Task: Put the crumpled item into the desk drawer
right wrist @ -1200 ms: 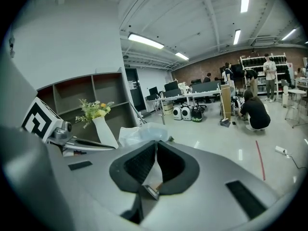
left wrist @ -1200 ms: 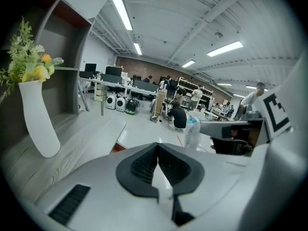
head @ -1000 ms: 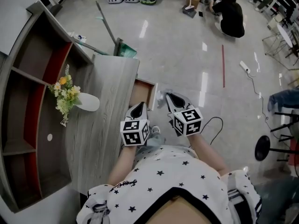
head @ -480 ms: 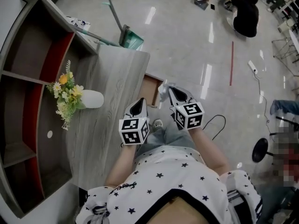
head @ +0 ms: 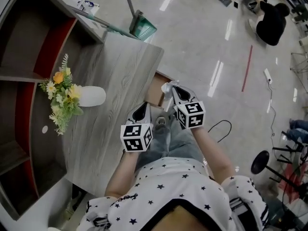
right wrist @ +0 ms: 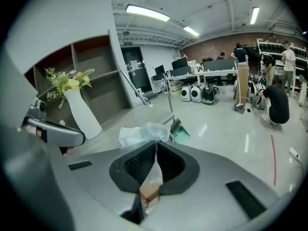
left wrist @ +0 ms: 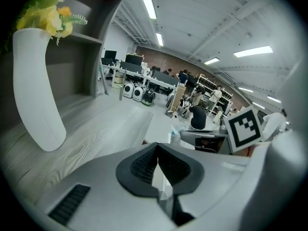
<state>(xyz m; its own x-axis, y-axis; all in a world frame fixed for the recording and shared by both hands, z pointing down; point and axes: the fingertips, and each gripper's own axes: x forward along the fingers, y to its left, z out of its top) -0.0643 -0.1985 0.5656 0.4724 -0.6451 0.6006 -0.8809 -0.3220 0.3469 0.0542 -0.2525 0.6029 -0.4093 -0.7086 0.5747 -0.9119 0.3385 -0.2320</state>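
A crumpled clear plastic item (head: 166, 87) (right wrist: 143, 134) is pinched at the tips of my right gripper (head: 170, 89) (right wrist: 155, 150), which is shut on it. It hangs over the right side of the open desk drawer (head: 154, 91), whose brown inside shows past the edge of the grey wooden desk (head: 110, 81). My left gripper (head: 143, 109) (left wrist: 156, 150) is shut with nothing in it, at the desk's near right edge just short of the drawer. The person's body hides the drawer's near end.
A white vase with yellow flowers (head: 90, 96) (right wrist: 82, 112) lies on the desk. A grey and red shelf unit (head: 26, 57) stands at the left. A green dustpan (head: 144, 29) leans beyond the desk. A cable (head: 219, 126), a stool (head: 262, 161) and a crouching person (head: 272, 23) are on the floor.
The head view has swung, so the desk fills more of the picture. My right gripper has carried the crumpled item left, closer over the open drawer. The left gripper keeps its place beside it.
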